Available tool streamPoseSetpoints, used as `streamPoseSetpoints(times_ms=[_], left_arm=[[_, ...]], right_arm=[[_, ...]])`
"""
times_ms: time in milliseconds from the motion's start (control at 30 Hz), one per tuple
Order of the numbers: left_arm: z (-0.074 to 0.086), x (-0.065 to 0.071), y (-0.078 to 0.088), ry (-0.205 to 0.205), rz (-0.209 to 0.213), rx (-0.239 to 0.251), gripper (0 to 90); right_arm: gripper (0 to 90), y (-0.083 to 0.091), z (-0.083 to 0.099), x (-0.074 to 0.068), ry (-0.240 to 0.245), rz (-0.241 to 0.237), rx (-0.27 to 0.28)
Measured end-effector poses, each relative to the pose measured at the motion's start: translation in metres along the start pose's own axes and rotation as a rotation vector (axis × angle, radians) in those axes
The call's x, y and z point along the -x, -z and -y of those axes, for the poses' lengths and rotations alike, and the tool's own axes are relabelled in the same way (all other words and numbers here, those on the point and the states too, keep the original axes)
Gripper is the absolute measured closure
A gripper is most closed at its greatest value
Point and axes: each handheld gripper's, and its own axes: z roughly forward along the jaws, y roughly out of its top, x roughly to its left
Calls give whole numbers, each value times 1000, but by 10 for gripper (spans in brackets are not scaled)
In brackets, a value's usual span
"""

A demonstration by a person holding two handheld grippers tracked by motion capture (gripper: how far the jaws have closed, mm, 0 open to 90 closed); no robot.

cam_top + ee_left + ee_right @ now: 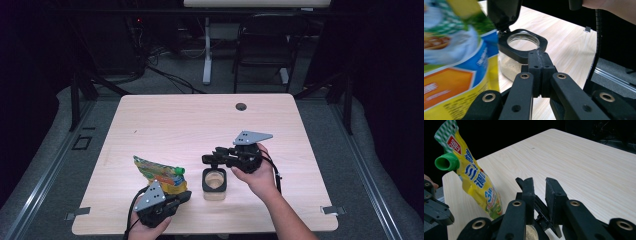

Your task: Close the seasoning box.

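A yellow-green snack pouch (157, 175) (477, 182) with a green cap (445, 162) stands tilted near the table's front left. My left gripper (187, 196) (540, 53) sits just right of the pouch (456, 62), its jaws shut and nothing visible between the tips. A glass jar (215, 181) (509, 67) with a black square collar (541, 42) stands at front centre. My right gripper (206, 159) (539, 181) points left over the jar's far-left corner. A narrow gap remains between its pads, and the collar's black edge passes between the jaws lower down.
The wooden table (200, 120) has a cable hole (241, 106) near its far edge. A black chair (265, 45) and a white desk leg (206, 50) stand on the floor beyond. Metal brackets mark the front corners.
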Motion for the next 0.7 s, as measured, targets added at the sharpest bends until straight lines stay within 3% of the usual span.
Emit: streamPoseSetpoints(times_ms=[300,333,467,533,600,700], left_arm=[[7,-3,-3,3,13,-14,900],[8,-3,-3,-2,0,-20,900],[9,-5,-1,-4,12,-31,900],[10,-5,1,0,-8,-15,900],[10,-6,2,2,6,-10,898],[10,-7,5,3,-9,-11,892]], right_arm=[[778,3,7,-9,19,-4,10],[778,3,8,-10,19,-3,14],[776,4,12,-15,41,-1,11],[776,5,13,-19,60,11,6],[777,5,15,-22,84,20,-1],[778,5,17,-26,96,26,3]])
